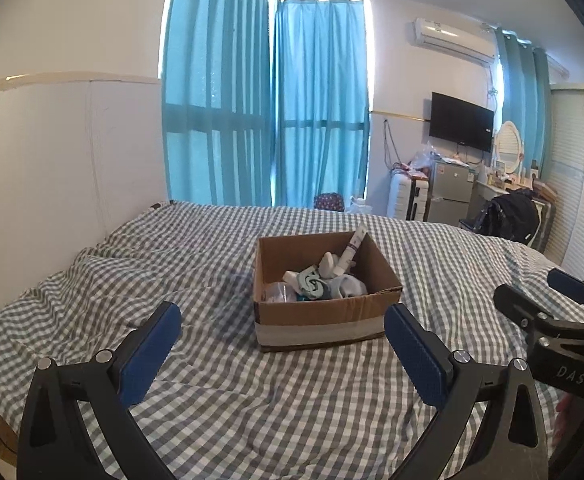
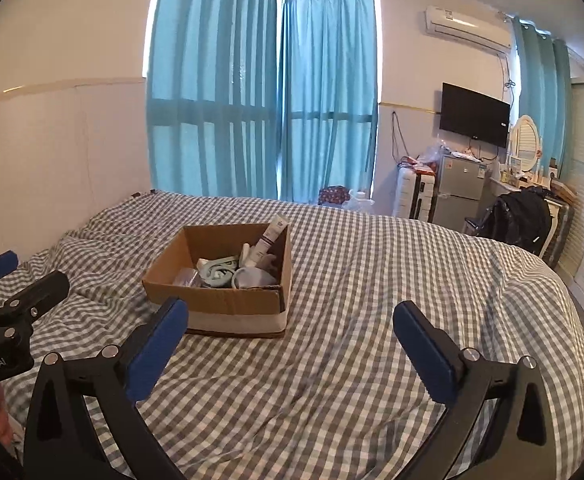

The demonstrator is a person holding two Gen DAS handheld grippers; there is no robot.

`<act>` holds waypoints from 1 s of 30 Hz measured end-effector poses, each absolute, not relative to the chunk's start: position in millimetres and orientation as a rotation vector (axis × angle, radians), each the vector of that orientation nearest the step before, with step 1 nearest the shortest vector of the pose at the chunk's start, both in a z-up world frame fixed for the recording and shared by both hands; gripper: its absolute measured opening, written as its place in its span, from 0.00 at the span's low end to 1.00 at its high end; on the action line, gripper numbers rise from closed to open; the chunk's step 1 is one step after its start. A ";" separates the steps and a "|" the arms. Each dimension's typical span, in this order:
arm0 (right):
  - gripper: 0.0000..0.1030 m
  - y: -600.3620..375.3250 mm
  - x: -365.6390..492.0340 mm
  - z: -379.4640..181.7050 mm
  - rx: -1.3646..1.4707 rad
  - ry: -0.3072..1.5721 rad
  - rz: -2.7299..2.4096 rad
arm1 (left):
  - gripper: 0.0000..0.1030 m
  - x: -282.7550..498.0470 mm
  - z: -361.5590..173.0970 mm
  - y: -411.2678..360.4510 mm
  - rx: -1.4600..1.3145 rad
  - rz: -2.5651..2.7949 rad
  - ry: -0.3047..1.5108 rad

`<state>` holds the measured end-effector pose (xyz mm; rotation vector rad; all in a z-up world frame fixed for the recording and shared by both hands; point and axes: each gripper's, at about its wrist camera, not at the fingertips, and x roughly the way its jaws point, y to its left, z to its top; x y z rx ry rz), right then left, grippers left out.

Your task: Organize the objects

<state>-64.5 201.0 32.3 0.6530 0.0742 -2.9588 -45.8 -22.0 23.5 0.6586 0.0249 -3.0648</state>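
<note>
Left wrist view looked across a bed covered in a grey-and-white checked sheet. The left gripper hovered above the sheet with its jaws spread wide and nothing between them. Straight ahead, between the two blue pads, a cardboard box sat on the bed with its top open and a pale band around its base. Inside it lay a jumble of small things: a white tube leaning against the far right wall, rolled pale blue socks near the middle, and some clear plastic at the left that was too small to make out. At the right edge the right gripper reached in over the sheet, well apart from the box, its jaws also spread. Blue curtains hung behind the bed, with a wall-mounted television to the right.

Right wrist view showed the same bed from farther right. The right gripper had its jaws released and held nothing. The cardboard box lay ahead and to the left, just beyond the left blue pad, with the white tube propped in its far corner and the socks heaped below. The left gripper showed at the left edge, jaws parted, near the box but not touching it.
</note>
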 end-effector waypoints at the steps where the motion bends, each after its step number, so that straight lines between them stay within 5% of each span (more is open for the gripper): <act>1: 1.00 202.5 -64.9 31.5 0.654 0.063 -2.960 | 1.00 -46.2 23.4 -22.2 0.655 -3.061 0.026; 30: 1.00 190.8 -63.5 23.4 0.684 0.047 -2.928 | 1.00 -44.1 16.3 -16.5 0.713 -3.023 -0.026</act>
